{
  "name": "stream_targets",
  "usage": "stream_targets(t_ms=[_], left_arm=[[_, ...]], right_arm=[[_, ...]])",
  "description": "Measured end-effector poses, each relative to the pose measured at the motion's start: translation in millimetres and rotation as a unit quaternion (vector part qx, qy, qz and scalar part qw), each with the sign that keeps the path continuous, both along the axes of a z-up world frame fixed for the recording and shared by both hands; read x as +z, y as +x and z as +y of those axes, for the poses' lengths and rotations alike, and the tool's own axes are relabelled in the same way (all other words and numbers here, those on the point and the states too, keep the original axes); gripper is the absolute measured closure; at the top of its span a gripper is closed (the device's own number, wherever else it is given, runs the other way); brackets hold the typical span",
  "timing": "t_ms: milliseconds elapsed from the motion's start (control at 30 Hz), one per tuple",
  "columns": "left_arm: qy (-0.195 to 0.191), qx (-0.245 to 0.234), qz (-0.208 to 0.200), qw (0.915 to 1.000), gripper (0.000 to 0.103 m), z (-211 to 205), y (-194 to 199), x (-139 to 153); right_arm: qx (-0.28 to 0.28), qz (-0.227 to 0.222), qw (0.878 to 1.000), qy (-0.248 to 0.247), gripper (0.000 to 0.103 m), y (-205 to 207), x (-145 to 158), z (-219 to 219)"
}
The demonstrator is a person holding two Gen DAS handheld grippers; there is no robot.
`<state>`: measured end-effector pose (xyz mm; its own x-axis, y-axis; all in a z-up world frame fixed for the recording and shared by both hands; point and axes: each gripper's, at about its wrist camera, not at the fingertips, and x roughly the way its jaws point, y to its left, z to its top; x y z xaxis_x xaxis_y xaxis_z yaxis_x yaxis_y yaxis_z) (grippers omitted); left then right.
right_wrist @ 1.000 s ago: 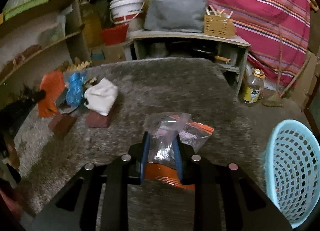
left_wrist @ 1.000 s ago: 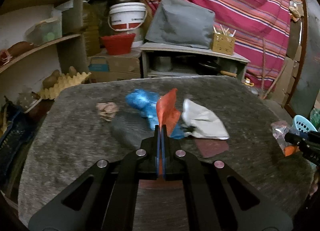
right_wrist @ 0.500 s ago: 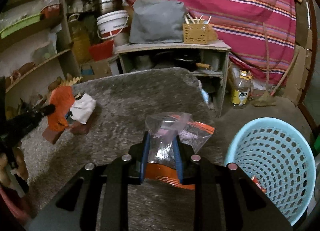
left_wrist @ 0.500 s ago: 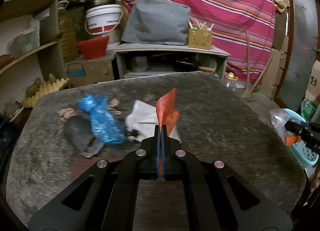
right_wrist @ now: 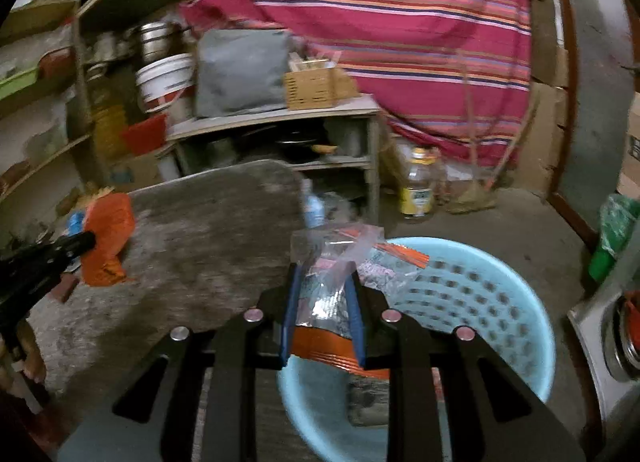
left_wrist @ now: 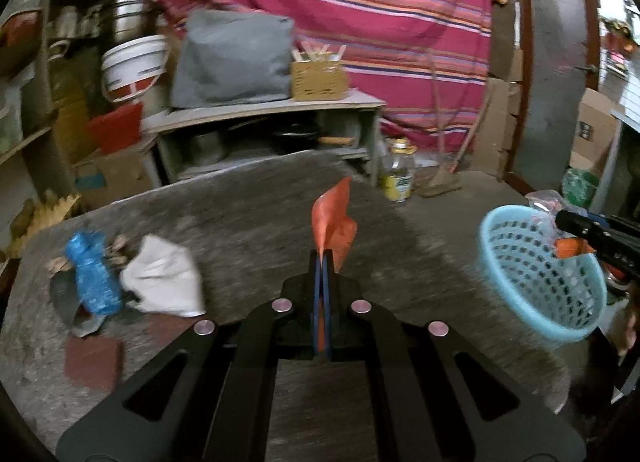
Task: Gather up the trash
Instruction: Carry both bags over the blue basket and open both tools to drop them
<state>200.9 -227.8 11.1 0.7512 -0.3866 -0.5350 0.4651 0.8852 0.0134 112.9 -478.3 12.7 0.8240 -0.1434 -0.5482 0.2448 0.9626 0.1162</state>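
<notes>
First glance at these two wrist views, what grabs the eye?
The light blue basket at lower right, with the right claw above it shut on a clear plastic wrapper. Next, the orange wrapper pinched upright in the shut left claw, over the grey table. A red striped cloth fills the background.

Black gripper (left_wrist: 322, 262), blue pads (right_wrist: 290, 302), seemingly silver screws.

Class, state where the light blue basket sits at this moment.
The light blue basket sits on the floor beside the grey table, directly under the right claw in its own view.
</notes>
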Motion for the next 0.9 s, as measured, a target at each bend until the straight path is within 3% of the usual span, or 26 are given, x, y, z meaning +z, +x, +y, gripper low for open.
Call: stream_targets(t_ms=[233, 600, 900], left_arm=[[-0.016, -0.055, 0.004, 0.9984, 0.103, -72, -16, -3], [-0.023, -0.115, 0.004, 0.9931, 0.103, -165, -39, -12], [-0.003, -0.146, 0.01, 0.9893, 0.103, -212, -46, -22]], right_arm=[[-0.053, -0.001, 0.999, 0.012, 0.08, -25, -7, -60], [-0.063, 0.007, 0.998, 0.014, 0.08, -28, -22, -84], [-0.098, -0.009, 0.994, 0.042, 0.08, -44, -22, -111]])
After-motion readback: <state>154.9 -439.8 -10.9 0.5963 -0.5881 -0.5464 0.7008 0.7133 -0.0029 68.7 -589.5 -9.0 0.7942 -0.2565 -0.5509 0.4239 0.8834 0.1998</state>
